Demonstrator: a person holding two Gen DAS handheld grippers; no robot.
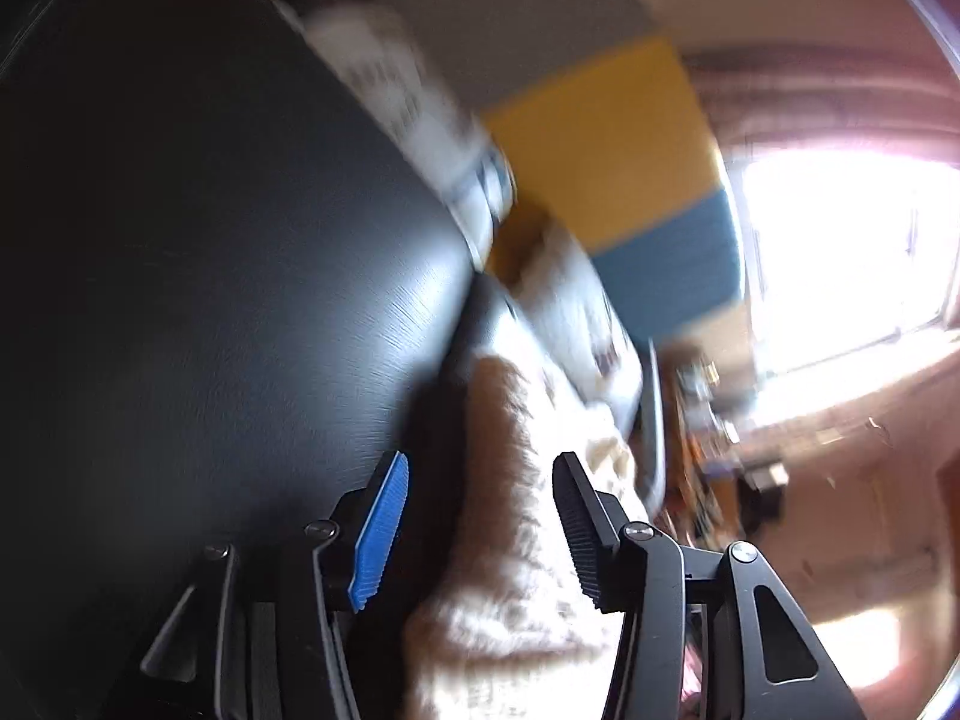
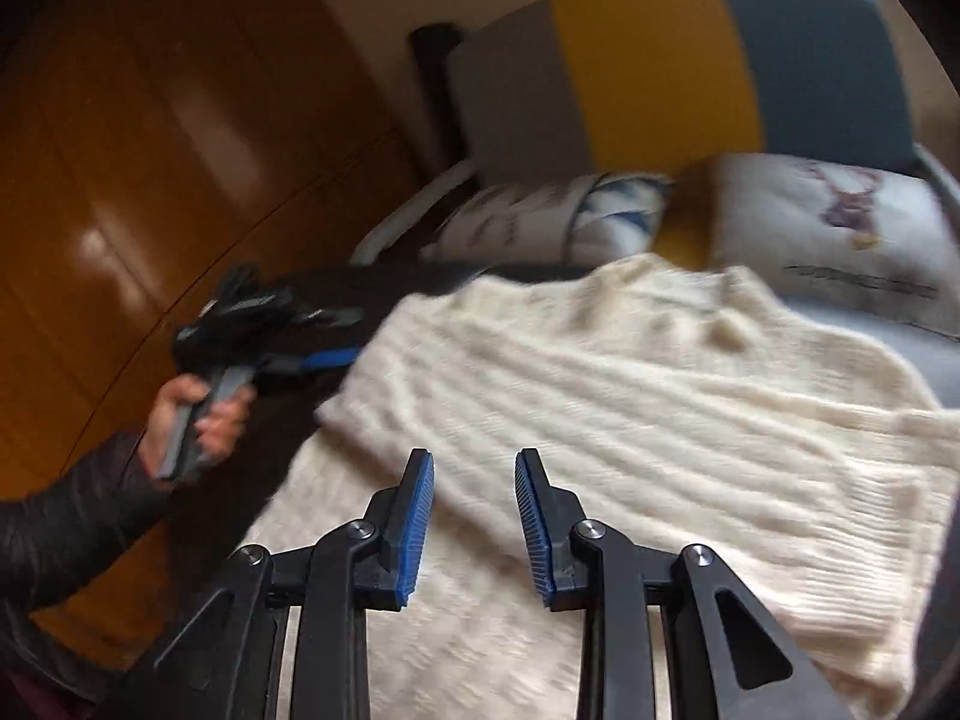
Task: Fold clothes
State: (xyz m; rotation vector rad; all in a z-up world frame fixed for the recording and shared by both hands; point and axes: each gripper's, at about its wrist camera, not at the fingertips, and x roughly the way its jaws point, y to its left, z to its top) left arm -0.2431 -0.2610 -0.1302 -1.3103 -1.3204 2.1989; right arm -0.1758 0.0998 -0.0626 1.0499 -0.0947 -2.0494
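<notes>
Your right tongs [image 2: 474, 528] stand released, jaws parted above the cream knit sweater [image 2: 630, 396], which lies spread flat on the dark bench [image 2: 384, 294], probably so that its edges can be reached for folding. The sweater sits directly below and ahead of the right tongs, with no fabric between the jaws. Your left tongs [image 1: 480, 528] are also released, tilted at the bench's edge; the sweater shows through the gap, though whether it is touched cannot be told. Pillows [image 2: 828, 228] lie beyond.

Two printed pillows [image 2: 828, 228] lean against a grey-yellow-blue headboard [image 2: 660, 72].
</notes>
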